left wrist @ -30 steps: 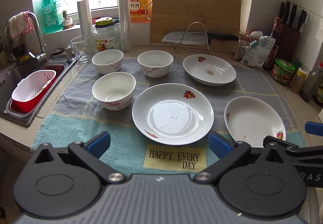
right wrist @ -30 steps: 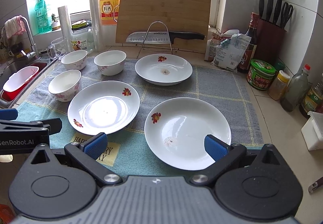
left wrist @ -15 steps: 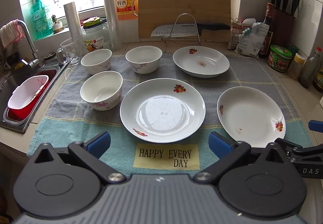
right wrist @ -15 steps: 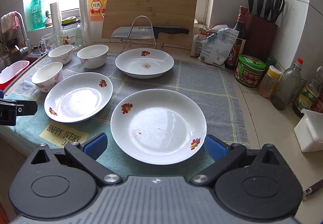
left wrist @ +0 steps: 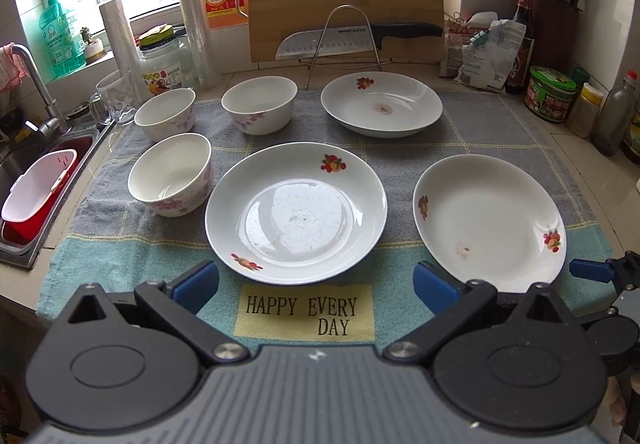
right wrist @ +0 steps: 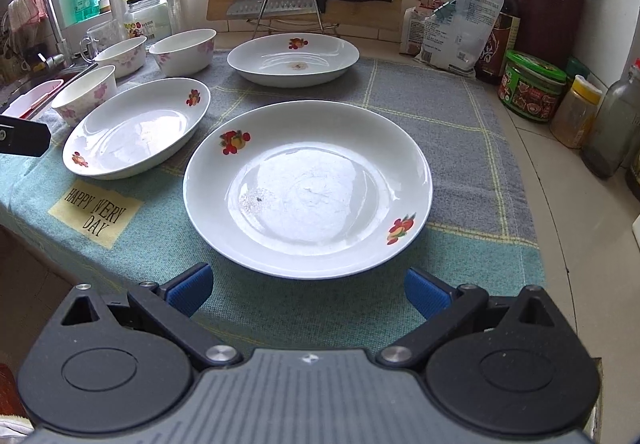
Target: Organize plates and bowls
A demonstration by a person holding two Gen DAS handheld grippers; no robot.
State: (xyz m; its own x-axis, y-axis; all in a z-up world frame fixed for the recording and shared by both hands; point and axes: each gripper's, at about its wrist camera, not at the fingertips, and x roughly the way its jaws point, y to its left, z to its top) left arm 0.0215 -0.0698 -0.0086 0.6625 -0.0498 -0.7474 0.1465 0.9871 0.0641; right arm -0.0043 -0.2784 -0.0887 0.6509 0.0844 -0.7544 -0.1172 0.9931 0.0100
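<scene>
- Left claw [left wrist: 316, 282] spread wide, empty, hovering over the near edge of the towel [left wrist: 480, 123] above the "HAPPY EVERY DAY" patch [left wrist: 304, 310].
- Right claw [right wrist: 308, 290] likewise wide apart, holding nothing, just short of the near rim of the right plate [right wrist: 308, 187].
- Middle plate [left wrist: 296, 217] directly ahead of the left claw; far plate [left wrist: 382, 103] behind it, near the knife rack [left wrist: 348, 39].
- Three bowls grouped at left: near bowl [left wrist: 170, 173] just beside the middle plate, two more [left wrist: 165, 119] [left wrist: 259, 109] behind.
- All dishes separate, upright, none stacked, resting on the towel across the worktop [left wrist: 580, 147].
- Sink [left wrist: 24, 179] to the left.
</scene>
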